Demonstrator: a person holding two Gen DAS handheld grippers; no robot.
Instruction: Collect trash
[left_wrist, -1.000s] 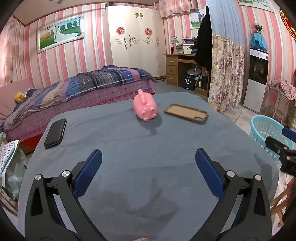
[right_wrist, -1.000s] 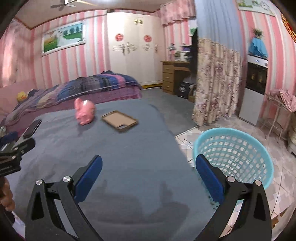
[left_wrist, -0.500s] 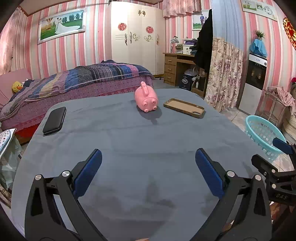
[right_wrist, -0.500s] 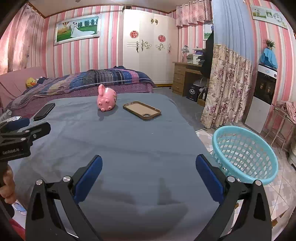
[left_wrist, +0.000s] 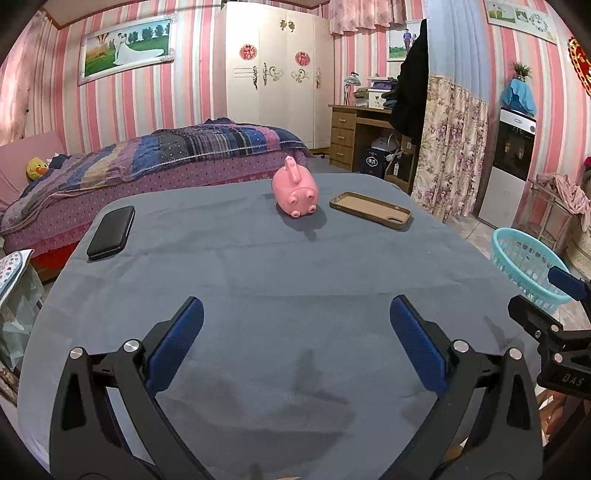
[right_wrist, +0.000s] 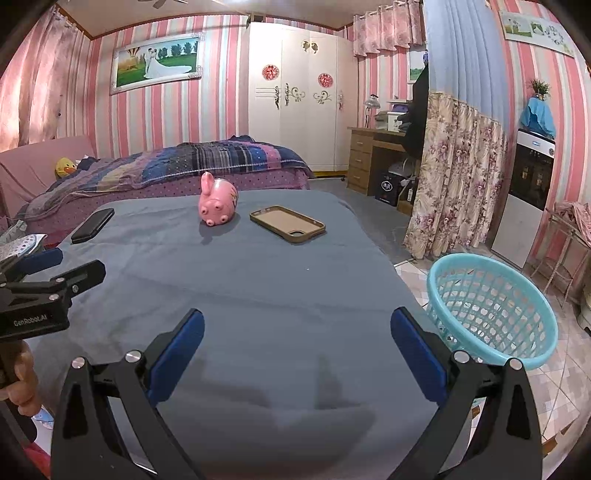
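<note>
- Left gripper (left_wrist: 295, 328) and right gripper (right_wrist: 297, 330): jaws spread wide, empty, held low over the grey-blue cloth-covered table (right_wrist: 258, 288).
- Turquoise plastic lattice basket (right_wrist: 491, 314) on the floor at 3 o'clock; interior looks empty.
- Pink pig-shaped bank (right_wrist: 218, 205), tan phone case (right_wrist: 288, 224) and black phone (right_wrist: 92, 225) lie at 12 o'clock; no obvious trash visible, so fits either stage.

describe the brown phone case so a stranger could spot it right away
On the grey-blue covered table, look to the far side, just right of the pink piggy bank. The brown phone case lies flat, hollow side up, with a camera cutout; the black phone lies far left.
</note>
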